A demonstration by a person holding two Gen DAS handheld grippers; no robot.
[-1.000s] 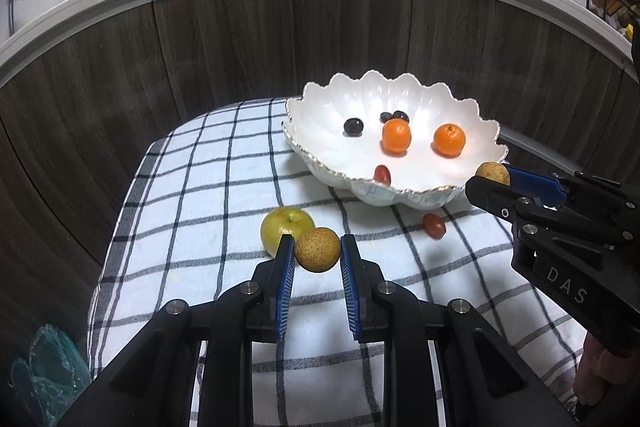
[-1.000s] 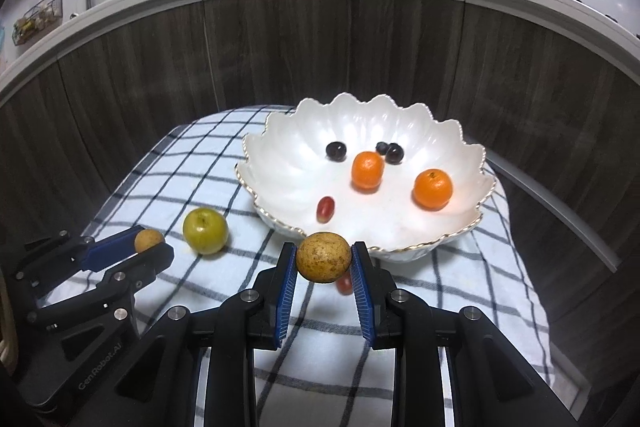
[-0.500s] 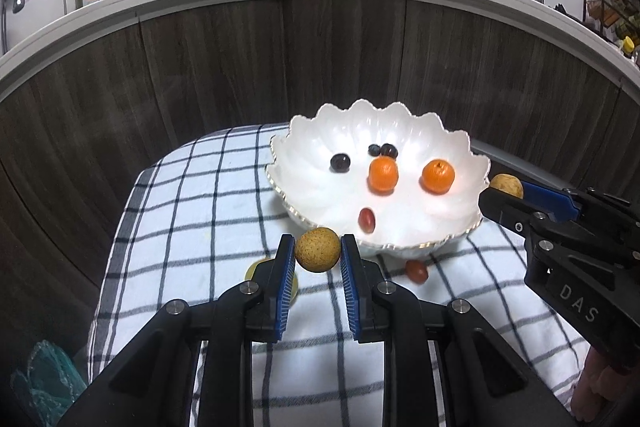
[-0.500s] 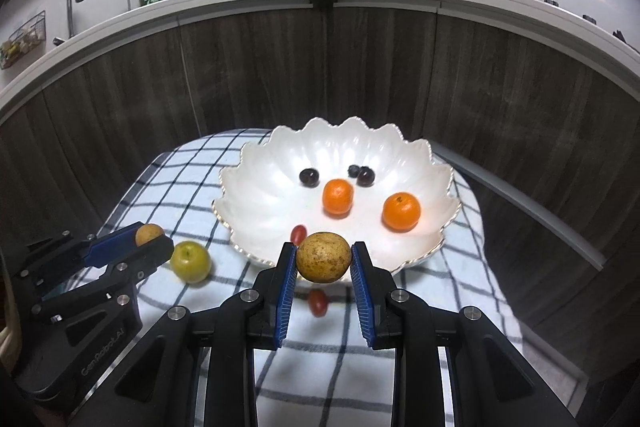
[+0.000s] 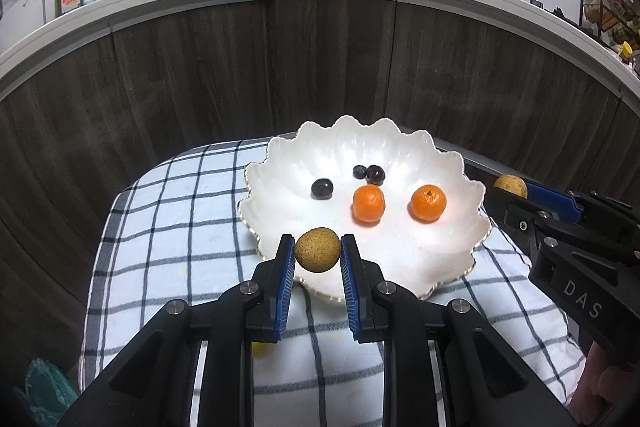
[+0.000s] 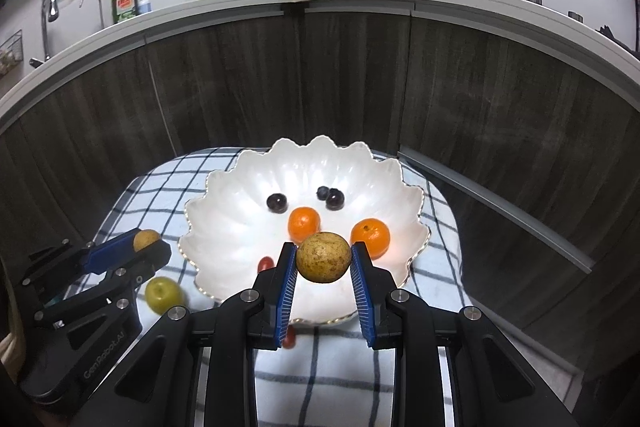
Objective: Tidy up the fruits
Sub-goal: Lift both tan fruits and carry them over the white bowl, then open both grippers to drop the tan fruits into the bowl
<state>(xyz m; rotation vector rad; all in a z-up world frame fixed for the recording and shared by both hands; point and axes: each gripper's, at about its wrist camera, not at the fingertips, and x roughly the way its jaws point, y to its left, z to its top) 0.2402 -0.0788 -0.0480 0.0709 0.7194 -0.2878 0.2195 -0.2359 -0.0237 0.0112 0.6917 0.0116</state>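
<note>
Checked cloth (image 5: 168, 227) is spread under a white scalloped bowl (image 5: 400, 147), in which two oranges (image 5: 368, 203) and three dark berries (image 5: 322, 188) are seen. Each brown speckled fruit is clamped between blue pads above the near rim: one (image 5: 317, 249) by the left gripper (image 5: 316, 259), a larger one (image 6: 324, 257) by the right gripper (image 6: 325, 263). On the cloth a green fruit (image 6: 162, 294) and a red one (image 6: 290, 337) are left. If released early, the round fruits could be expected to strike the rim and roll off.
</note>
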